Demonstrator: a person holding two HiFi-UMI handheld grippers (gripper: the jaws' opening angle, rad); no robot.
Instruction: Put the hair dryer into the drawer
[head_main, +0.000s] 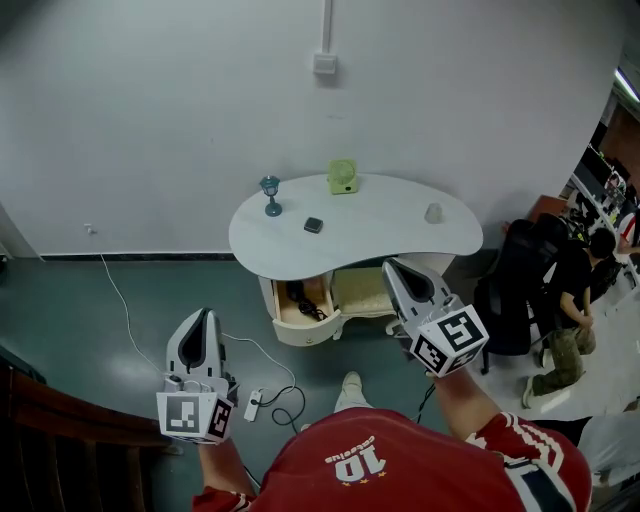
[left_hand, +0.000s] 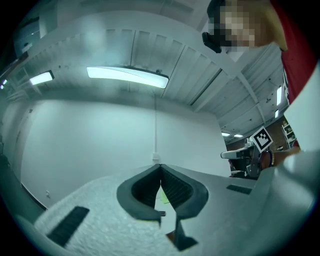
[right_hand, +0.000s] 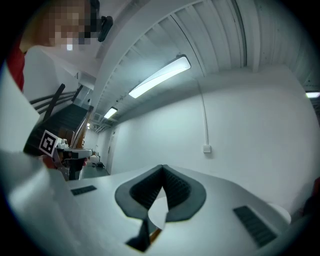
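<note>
A white kidney-shaped table (head_main: 380, 240) stands against the wall, and its cream drawer (head_main: 303, 326) is pulled open below the top. A black object with a cord (head_main: 304, 299), seemingly the hair dryer, lies inside the drawer. My right gripper (head_main: 390, 265) is held up in front of the table's right half, shut and empty. In its own view the right gripper (right_hand: 162, 168) has its pads together and points at the bare wall. My left gripper (head_main: 203, 314) hovers over the floor well left of the drawer, shut with nothing held. The left gripper (left_hand: 160, 168) view shows closed tips.
On the tabletop stand a blue goblet (head_main: 270, 195), a green object (head_main: 342, 177), a small black box (head_main: 313, 225) and a pale cup (head_main: 433, 213). A power strip (head_main: 253, 404) with white cable lies on the floor. A seated person (head_main: 573, 285) is at the right.
</note>
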